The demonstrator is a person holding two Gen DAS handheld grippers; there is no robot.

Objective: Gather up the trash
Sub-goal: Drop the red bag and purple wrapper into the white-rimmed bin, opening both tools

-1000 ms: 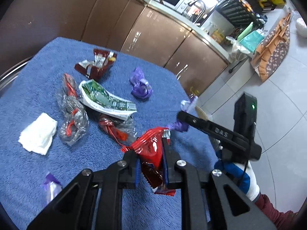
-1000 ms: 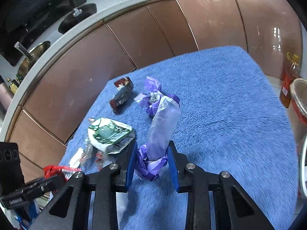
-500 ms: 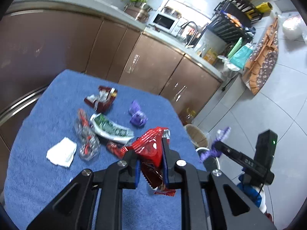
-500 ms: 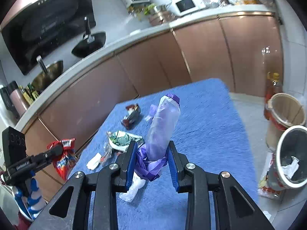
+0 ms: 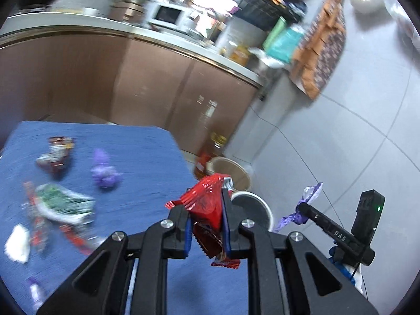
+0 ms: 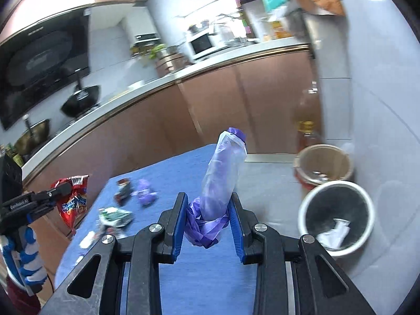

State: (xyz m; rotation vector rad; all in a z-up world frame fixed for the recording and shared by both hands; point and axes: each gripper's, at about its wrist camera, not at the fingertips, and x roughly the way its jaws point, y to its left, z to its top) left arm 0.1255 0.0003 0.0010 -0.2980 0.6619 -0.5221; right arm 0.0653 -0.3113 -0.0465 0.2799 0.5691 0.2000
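Midway: left tool (image 5: 206, 232) pinching red wrapper (image 5: 207, 207), right tool (image 6: 207, 227) pinching purple bag (image 6: 223, 173), both off the counter (image 5: 147, 157) near the white-rimmed bin (image 6: 337, 219); roughly six blurred scraps left.

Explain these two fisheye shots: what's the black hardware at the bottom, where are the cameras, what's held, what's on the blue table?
No robot here: a person holds one handheld gripper in each hand, each with a camera looking along its jaws. In the left wrist view the left gripper is shut on a crinkled red foil snack wrapper. In the right wrist view the right gripper is shut on a knotted purple plastic bag. On the blue cloth-covered table lie more wrappers, blurred, and a white tissue. A white-rimmed round bin stands on the floor beside it.
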